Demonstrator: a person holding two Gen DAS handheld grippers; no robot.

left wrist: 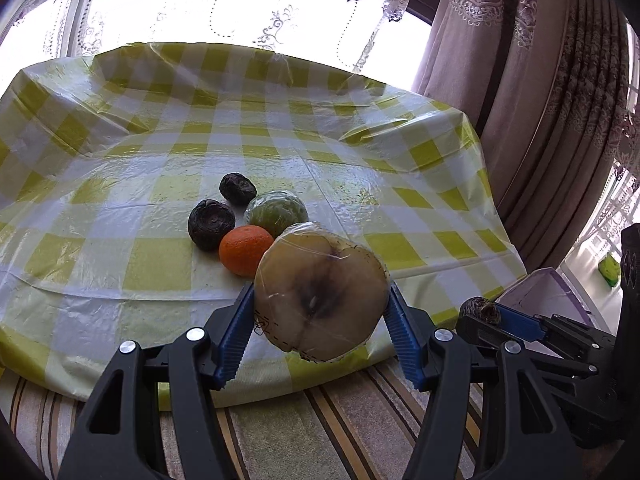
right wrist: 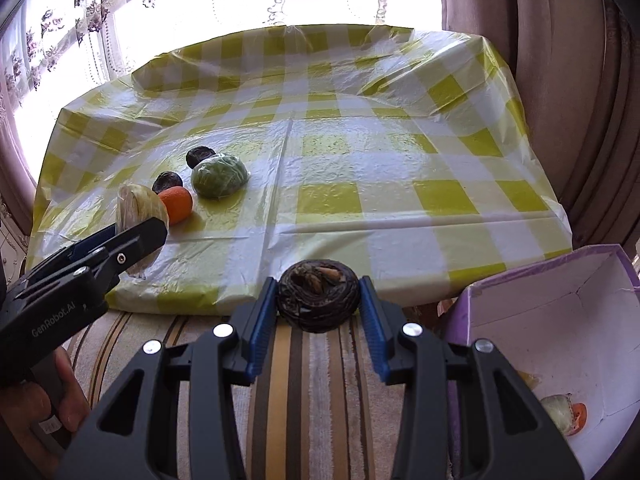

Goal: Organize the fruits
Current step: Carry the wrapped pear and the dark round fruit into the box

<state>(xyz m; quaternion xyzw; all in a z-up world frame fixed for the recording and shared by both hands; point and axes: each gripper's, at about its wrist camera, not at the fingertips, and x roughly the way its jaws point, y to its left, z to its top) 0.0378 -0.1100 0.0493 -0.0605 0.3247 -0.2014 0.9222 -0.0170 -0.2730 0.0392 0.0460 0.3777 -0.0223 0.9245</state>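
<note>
My left gripper [left wrist: 322,304] is shut on a plastic-wrapped half fruit [left wrist: 320,294] with a pale cut face and a brown core, held over the table's near edge. It shows from the side as the wrapped half fruit [right wrist: 138,216] in the right wrist view. My right gripper [right wrist: 319,300] is shut on a dark wrinkled fruit [right wrist: 318,300], above the striped carpet beside the box; the same dark fruit [left wrist: 478,310] appears at the lower right of the left wrist view. On the checked tablecloth [left wrist: 120,256] lie an orange [left wrist: 245,250], a wrapped green fruit [left wrist: 276,212] and two dark fruits [left wrist: 211,224].
A white box with purple edges [right wrist: 560,320] stands on the floor at the right, with a wrapped piece and an orange piece [right wrist: 578,418] in its corner. Striped carpet [right wrist: 304,392] lies below. Curtains [left wrist: 540,120] hang behind and right of the table. A hand [right wrist: 60,400] holds the left gripper's handle.
</note>
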